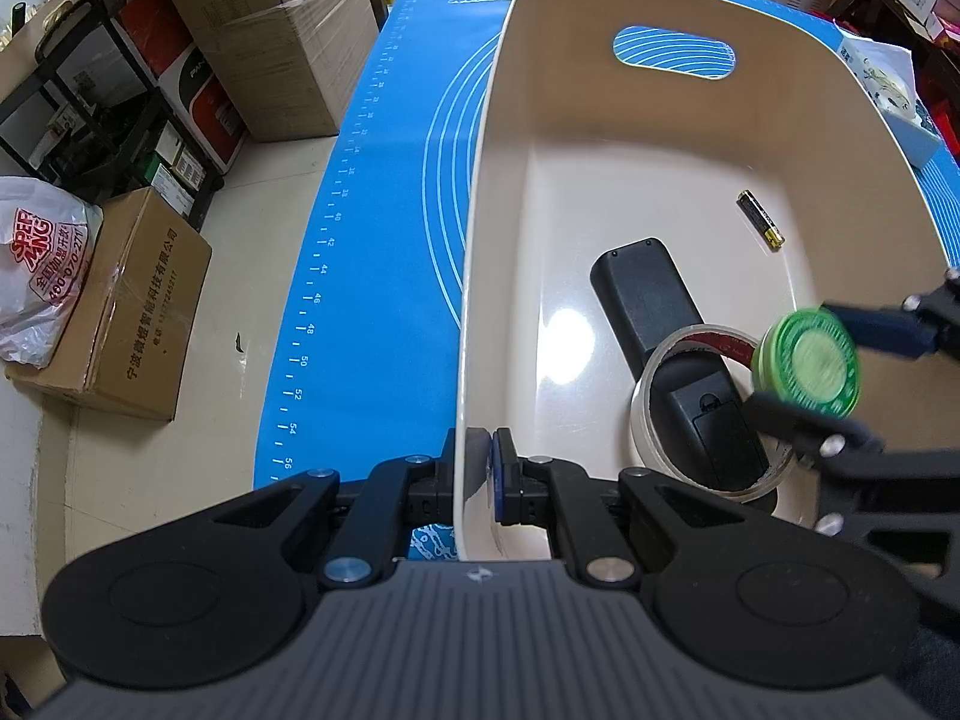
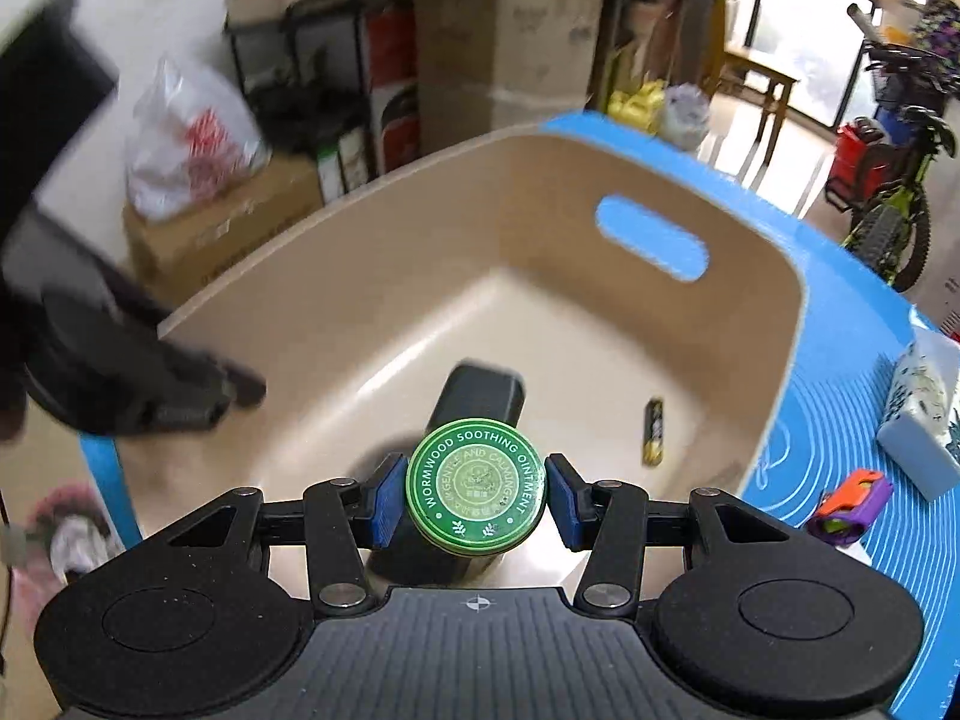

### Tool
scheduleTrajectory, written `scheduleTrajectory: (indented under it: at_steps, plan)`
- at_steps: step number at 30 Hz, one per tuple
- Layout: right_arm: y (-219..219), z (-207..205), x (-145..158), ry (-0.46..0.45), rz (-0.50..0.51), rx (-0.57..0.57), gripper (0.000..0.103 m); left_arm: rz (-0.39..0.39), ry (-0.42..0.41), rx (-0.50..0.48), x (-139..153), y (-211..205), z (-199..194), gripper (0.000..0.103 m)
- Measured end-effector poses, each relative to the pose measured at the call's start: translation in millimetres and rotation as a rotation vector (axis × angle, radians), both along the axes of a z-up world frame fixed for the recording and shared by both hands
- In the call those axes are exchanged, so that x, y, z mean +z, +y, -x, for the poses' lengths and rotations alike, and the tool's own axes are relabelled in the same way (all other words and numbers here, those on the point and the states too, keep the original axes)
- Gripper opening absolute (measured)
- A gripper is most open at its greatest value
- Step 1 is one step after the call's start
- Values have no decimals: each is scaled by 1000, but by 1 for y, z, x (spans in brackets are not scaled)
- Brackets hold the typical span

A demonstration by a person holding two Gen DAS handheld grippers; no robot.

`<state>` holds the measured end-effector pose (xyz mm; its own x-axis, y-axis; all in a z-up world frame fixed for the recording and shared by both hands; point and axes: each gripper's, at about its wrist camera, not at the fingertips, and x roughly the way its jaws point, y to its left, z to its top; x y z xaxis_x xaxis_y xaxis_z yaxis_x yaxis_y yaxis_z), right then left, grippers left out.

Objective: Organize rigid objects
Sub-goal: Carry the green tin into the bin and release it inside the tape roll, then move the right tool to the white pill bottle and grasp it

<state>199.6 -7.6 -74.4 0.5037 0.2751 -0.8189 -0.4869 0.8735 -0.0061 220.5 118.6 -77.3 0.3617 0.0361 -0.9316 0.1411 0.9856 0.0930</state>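
Ointment tin [image 2: 476,486] sits clamped in the right tongs [image 2: 474,495] above the beige bin [image 1: 480,240]; lowering it near the floor before letting go would stop it rolling. Left tongs [image 1: 486,474] pinch the bin's near wall. Inside lie one remote [image 1: 666,330], one tape roll [image 1: 654,396], one battery [image 1: 761,219].

Remote [image 1: 660,324], tape roll [image 1: 654,414], battery [image 1: 761,219] in bin [image 1: 480,228]; bin on mat [image 1: 384,192].

bright, even indoor light; glare on the bin [image 1: 558,354] floor; right wrist view motion-blurred, fisheye-bent edges.
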Motion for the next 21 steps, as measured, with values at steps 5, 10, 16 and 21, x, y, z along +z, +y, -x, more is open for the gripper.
scheduleTrajectory:
  at_steps: [5,10,16,21]
  plan:
    - [8,2,-6,10,38,21,60,-3,-1,0,-1,-1,0,10]
    - [-8,10,6,-22,-31,30,69,-2,-1,1,-1,-2,1,10]
    - [-44,13,33,-100,-100,-18,71,-2,-1,1,-1,-2,1,10]
    - [-86,15,53,-169,-135,-96,71,-1,-2,4,-1,-1,2,10]
